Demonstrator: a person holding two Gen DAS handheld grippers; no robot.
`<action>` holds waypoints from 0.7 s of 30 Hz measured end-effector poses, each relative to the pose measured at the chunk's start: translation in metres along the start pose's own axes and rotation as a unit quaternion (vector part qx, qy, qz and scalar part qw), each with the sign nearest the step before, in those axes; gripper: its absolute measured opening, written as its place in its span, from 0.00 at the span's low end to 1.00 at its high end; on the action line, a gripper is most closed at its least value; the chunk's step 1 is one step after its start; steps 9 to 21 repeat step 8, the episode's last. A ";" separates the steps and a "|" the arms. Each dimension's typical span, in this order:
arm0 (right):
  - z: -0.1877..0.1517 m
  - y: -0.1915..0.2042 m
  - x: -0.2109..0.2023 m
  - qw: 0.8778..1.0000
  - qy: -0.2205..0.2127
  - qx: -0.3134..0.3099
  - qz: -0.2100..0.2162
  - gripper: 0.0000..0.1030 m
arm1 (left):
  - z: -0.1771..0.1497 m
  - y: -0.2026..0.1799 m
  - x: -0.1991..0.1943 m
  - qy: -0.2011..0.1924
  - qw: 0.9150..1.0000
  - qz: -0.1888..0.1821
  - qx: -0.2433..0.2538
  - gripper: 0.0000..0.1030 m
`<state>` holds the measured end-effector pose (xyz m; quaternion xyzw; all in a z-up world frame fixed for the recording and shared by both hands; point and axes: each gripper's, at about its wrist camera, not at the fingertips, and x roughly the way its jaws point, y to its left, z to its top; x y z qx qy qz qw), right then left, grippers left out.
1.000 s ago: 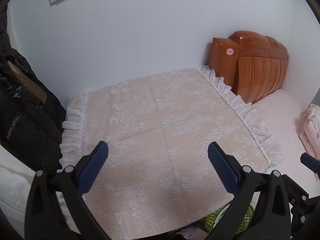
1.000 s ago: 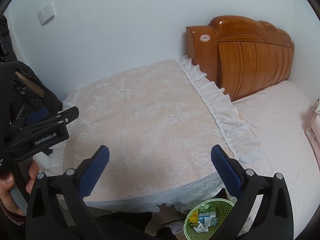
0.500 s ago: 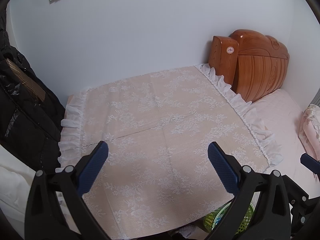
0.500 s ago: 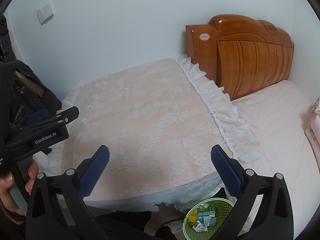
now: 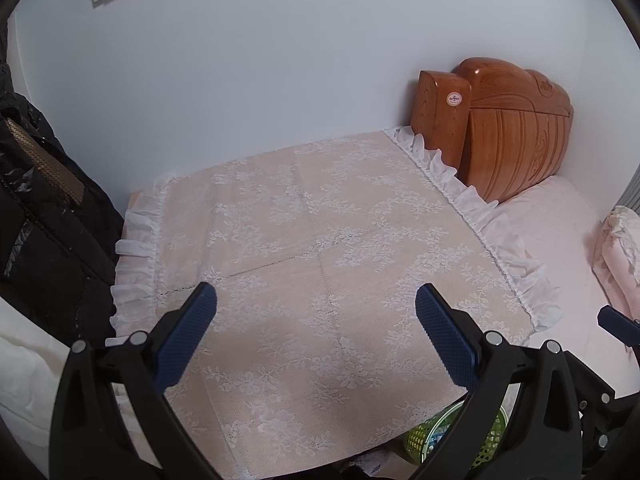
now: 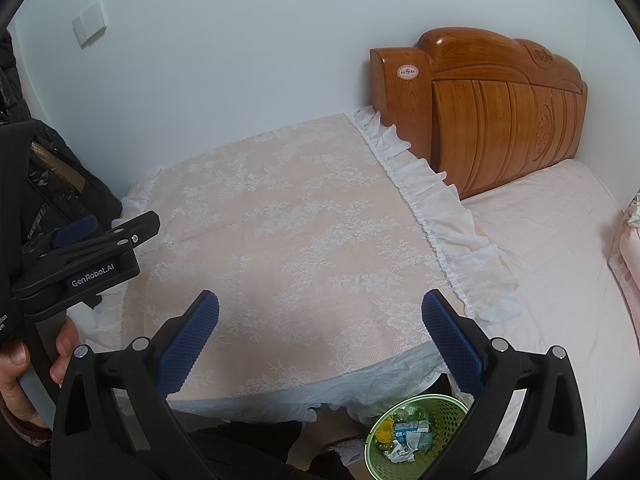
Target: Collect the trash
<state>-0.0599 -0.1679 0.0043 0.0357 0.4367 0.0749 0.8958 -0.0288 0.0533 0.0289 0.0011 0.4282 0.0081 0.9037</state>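
A green mesh basket (image 6: 448, 410) stands on the floor below the table's front right corner, holding crumpled paper and wrappers (image 6: 406, 436); the left wrist view shows only its rim (image 5: 424, 438). My left gripper (image 5: 316, 330) hangs open above the lace tablecloth (image 5: 320, 240), nothing between its blue pads. My right gripper (image 6: 320, 332) is open too, over the same cloth (image 6: 280, 232). No loose trash lies on the cloth. The left gripper (image 6: 86, 246) shows from the side at the right wrist view's left edge, held by a hand (image 6: 24, 364).
A wooden headboard (image 6: 500, 112) stands against the white wall at the right, with a pink bed (image 6: 560, 248) below it. A black padded coat (image 5: 36, 220) hangs at the left. Folded pink bedding (image 5: 618, 252) lies at the far right. A wall switch (image 6: 89, 24) sits upper left.
Both views have drifted slightly, with the table and headboard sitting a little higher in frame. Both grippers stay open and empty.
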 end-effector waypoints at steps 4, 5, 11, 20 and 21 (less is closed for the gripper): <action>-0.001 0.000 0.000 1.000 0.001 0.001 0.000 0.98 | 0.000 0.000 0.000 0.002 1.000 -0.001 0.000 0.93; 0.000 0.001 0.001 1.000 0.002 0.001 0.000 0.98 | 0.001 0.001 0.001 0.002 1.000 -0.001 0.000 0.93; 0.000 0.001 0.001 1.000 0.001 0.001 0.000 0.98 | 0.002 0.002 0.002 0.004 1.000 -0.003 -0.002 0.93; 0.000 0.001 0.001 1.000 0.001 0.001 0.000 0.98 | 0.002 0.002 0.002 0.004 1.000 -0.003 -0.002 0.93; 0.000 0.001 0.001 1.000 0.001 0.001 0.000 0.98 | 0.002 0.002 0.002 0.004 1.000 -0.003 -0.002 0.93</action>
